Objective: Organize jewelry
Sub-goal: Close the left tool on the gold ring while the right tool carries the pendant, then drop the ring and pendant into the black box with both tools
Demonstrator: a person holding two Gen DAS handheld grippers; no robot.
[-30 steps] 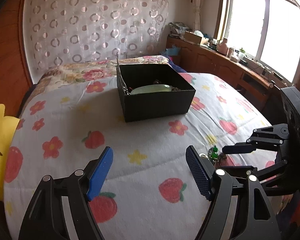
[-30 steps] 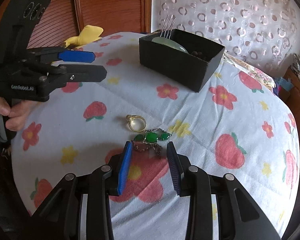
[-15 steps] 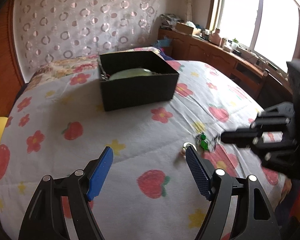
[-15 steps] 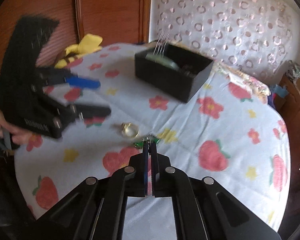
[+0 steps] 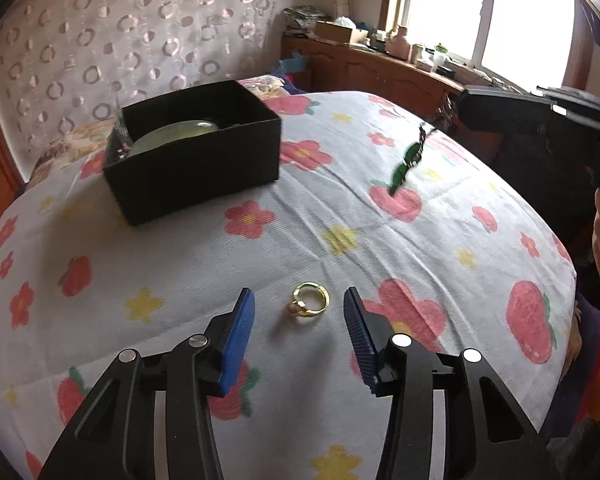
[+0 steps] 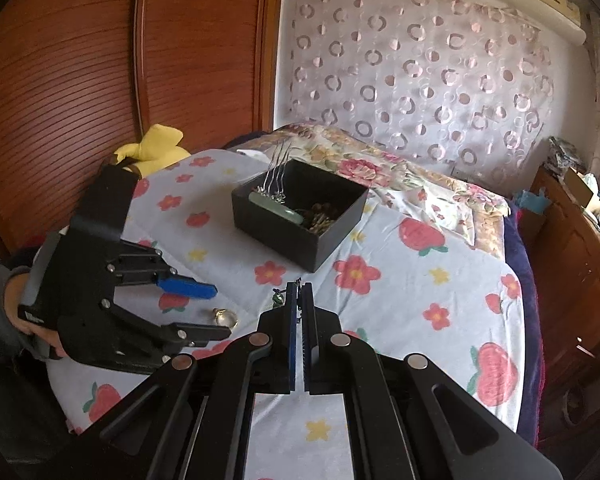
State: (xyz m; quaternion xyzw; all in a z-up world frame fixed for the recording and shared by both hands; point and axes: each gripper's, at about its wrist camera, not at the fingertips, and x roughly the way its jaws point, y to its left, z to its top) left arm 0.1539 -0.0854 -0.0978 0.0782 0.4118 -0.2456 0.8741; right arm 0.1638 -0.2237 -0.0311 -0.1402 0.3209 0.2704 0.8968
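Observation:
A gold ring [image 5: 310, 300] lies on the flowered bedspread [image 5: 380, 240], between the blue pads of my left gripper [image 5: 299, 292]. Its jaws are closing, and the pads stand clear of the ring on both sides. My right gripper [image 6: 300, 286] is shut on a green-stone chain piece [image 5: 406, 164], which dangles above the bed. In the right wrist view only a bit of that green piece [image 6: 278, 300] shows beside the fingertips. Farther back, a black open box [image 5: 192, 160] holds a pale green bangle [image 6: 278, 208], metal pins and beads. The ring [image 6: 224, 316] sits inside the left gripper [image 6: 220, 310].
A yellow plush toy [image 6: 152, 148] lies at the bed's far left edge by a wooden wardrobe [image 6: 80, 80]. A cluttered wooden sideboard [image 5: 380, 72] runs under the window on the right. A hand [image 6: 16, 312] holds the left gripper at the bed's near edge.
The right gripper shut on the green piece and lifted it off the bedspread. The left gripper moved over to the ring, and its jaws narrowed around it.

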